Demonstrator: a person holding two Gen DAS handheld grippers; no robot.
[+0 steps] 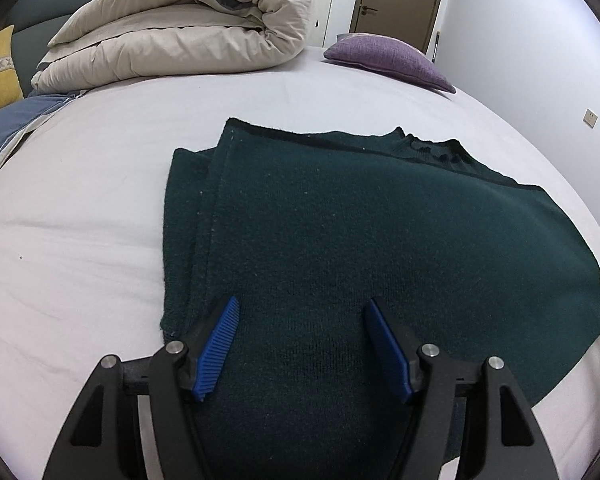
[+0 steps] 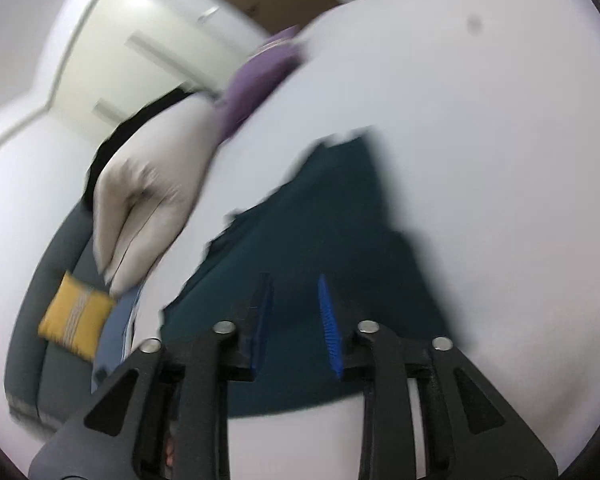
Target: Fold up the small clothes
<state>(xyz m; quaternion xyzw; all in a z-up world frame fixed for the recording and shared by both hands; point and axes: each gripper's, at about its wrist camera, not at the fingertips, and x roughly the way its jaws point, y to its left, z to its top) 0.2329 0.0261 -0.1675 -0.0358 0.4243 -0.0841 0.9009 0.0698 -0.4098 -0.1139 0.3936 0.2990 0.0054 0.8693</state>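
the left gripper (image 1: 302, 306) hangs with its blue pads (image 1: 216, 350) spread wide and nothing between them, just above the near part of a dark green knit sweater (image 1: 380, 232) lying folded flat on the pale bed sheet (image 1: 80, 208). the right gripper (image 2: 294, 304) is partly open and also holds nothing; the same sweater lies ahead of and beneath it. the left view is sharp and shows a rolled beige duvet (image 1: 188, 28), a purple cushion (image 1: 388, 58) and a door (image 1: 400, 0) beyond the claw. the right view is blurred and tilted, and it shows a whole yellow cushion (image 2: 76, 320) off to the left. no writing is legible.
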